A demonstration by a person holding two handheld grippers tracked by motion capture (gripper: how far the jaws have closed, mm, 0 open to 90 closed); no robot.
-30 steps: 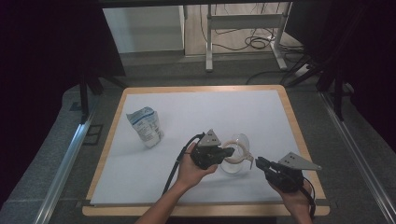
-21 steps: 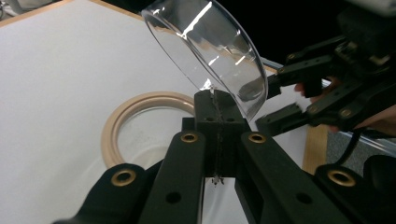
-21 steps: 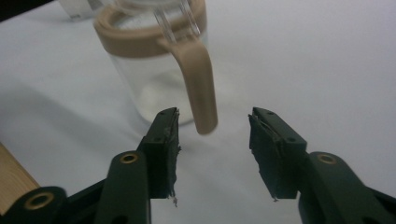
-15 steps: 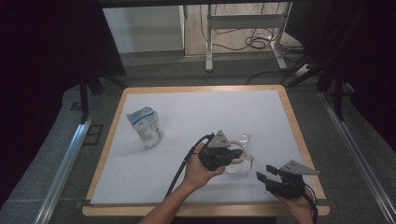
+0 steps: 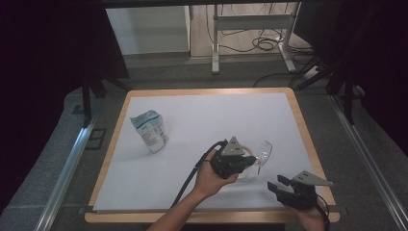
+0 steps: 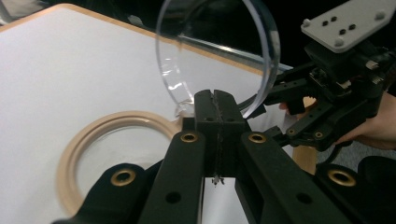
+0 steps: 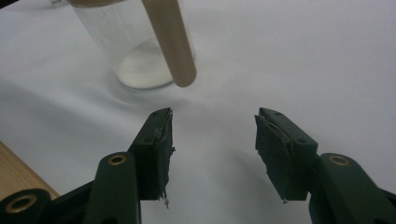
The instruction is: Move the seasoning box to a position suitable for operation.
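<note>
Clear round lid (image 6: 219, 51), the thing in hand, stands tilted on edge in the left gripper view, its lower rim pinched between the tightly closed jaws of the left gripper (image 6: 218, 105). In the high view the lid (image 5: 263, 150) shows as a transparent disc just right of that gripper, over the right half of the bench and nearer its front edge than its back.

Going from the left: a small blue-and-white pouch (image 5: 149, 130) stands upright on the white sheet in the left part of the bench (image 5: 207, 91), well apart from both hands. Further right, the person's left hand (image 5: 211, 173) comes up from the front edge and carries the left gripper (image 5: 240, 161), its grey three-cornered plate on top and its cable trailing back toward the front edge.

Just beneath and beside this gripper sits a glass jar with a tan ring (image 6: 112, 154) round its mouth; the left gripper view looks down on that ring right next to the closed jaws. In the right gripper view the jar (image 7: 130, 46) appears as a clear cylinder with a pale bottom, standing on the white sheet, with a tan band (image 7: 170, 42) crossing in front of it.

Near the front right corner, the right gripper (image 5: 278, 185) is held low over the bench, clear of the jar and lid. Its jaws have just been opening and stand about half apart, with only bare white sheet between the pads (image 7: 161, 149).
</note>
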